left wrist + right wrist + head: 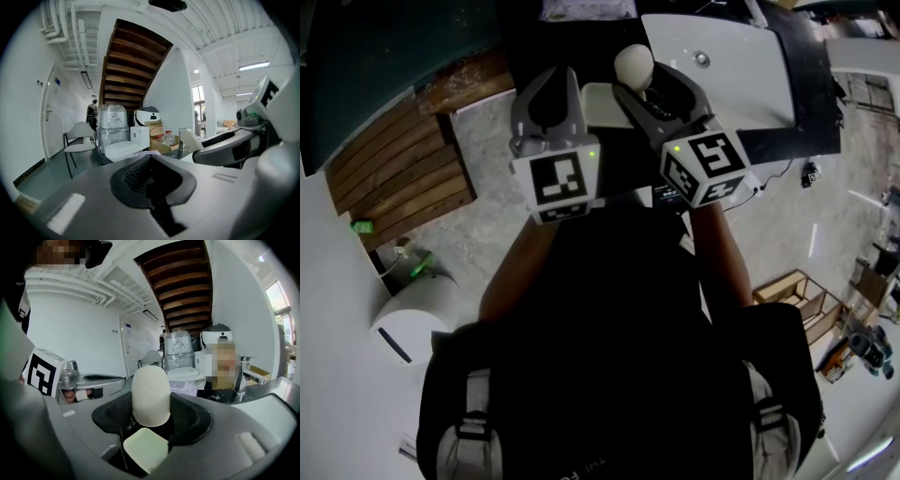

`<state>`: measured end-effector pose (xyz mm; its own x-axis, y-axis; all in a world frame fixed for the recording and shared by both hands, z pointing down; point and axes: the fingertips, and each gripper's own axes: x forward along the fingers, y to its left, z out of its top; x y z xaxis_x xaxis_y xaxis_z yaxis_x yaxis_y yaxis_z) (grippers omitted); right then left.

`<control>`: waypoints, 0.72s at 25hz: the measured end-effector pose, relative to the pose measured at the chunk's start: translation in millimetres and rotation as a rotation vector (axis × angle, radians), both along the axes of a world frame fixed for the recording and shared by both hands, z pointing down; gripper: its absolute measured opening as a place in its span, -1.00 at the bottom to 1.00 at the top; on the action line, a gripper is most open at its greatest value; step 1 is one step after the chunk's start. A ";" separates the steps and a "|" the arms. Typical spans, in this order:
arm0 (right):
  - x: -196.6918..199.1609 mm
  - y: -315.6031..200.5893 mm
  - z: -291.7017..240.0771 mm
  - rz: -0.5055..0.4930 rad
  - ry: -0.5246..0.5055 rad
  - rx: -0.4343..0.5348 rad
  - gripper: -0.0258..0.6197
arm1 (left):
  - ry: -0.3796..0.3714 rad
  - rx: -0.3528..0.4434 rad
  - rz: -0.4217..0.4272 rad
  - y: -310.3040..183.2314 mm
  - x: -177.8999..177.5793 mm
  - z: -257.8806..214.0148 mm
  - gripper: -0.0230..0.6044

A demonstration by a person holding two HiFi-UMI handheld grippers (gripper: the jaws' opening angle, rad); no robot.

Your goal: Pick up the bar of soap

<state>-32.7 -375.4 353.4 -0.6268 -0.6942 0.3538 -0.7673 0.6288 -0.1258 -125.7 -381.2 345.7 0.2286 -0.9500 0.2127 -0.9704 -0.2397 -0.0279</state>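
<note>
In the head view, a slatted wooden platform (398, 169) is lying at the left of the frame, with a white rounded fixture (408, 323) showing below it at the lower left. Left of centre, the left tool (547, 80) is pointing toward the top of the frame. In its own view this tool (152, 176) is sitting clenched, its jaws together with nothing between them. Beyond it, a white chair (80, 140) is standing at the left, a toilet (123, 149) is standing mid-frame, and a wooden staircase (133, 65) is rising above.

Just right of centre, the right tool (642, 84) is grasping the bar of soap (633, 64), which is showing at the top centre of the frame, off the table. In the right gripper view the cream, rounded soap (150, 394) is standing upright, pinched between the jaws of the tool (151, 420).

At the upper right of the head view, a white basin (722, 66) is resting on the black table (806, 75).
</note>
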 end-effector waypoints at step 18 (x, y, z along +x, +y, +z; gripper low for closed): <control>-22.6 31.6 -29.8 0.109 -0.025 0.117 -0.09 | 0.022 0.021 0.030 34.5 -34.9 -13.1 -0.93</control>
<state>-55.3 -343.8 323.6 -0.5528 -0.7944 0.2515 -0.8296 0.5532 -0.0762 -160.6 -346.7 332.6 0.2616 -0.9467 0.1877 -0.9632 -0.2685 -0.0116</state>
